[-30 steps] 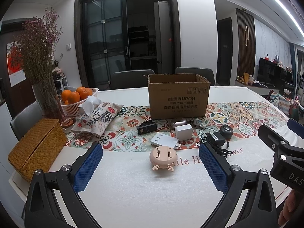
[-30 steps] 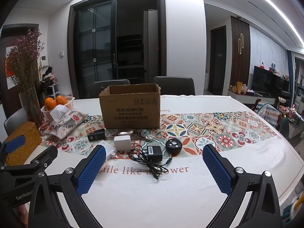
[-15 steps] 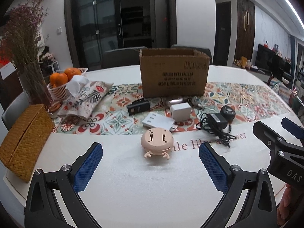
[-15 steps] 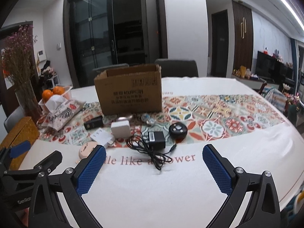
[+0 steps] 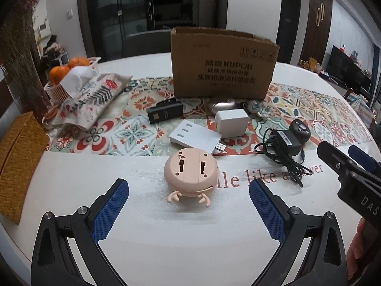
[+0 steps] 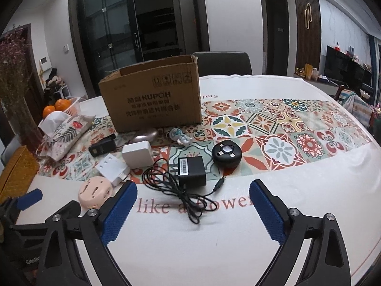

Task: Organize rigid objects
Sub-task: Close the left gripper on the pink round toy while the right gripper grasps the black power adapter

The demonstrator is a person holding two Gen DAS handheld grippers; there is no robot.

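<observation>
Evidently nothing is sorted yet: every gadget, including the pink round toy (image 5: 191,170) and black adapter (image 6: 191,170), lies on the worktop (image 6: 238,250) before the cardboard box (image 6: 152,100), while both grippers, left (image 5: 189,211) and right (image 6: 193,211), have fingers spread around nothing, the right having just been closing slightly.

Items counted on the table (image 5: 166,250):
- One cardboard box (image 5: 222,64).
- One pink round gadget (image 5: 191,171) with small feet.
- Two white chargers: one flat (image 5: 194,136), one cube (image 5: 231,123).
- One black adapter (image 6: 191,170) with its cable.
- One black round puck (image 6: 226,153).
- One black rectangular device (image 5: 164,113).
- One small figurine (image 6: 180,137).
- One silvery oval object (image 6: 145,135), kind not determined.
- One tissue pouch (image 5: 91,100).
- One basket (image 5: 58,91); two oranges (image 5: 67,68) are seen in it.
- One wicker box (image 5: 17,162).
- One vase (image 6: 22,121) of dried flowers.
</observation>
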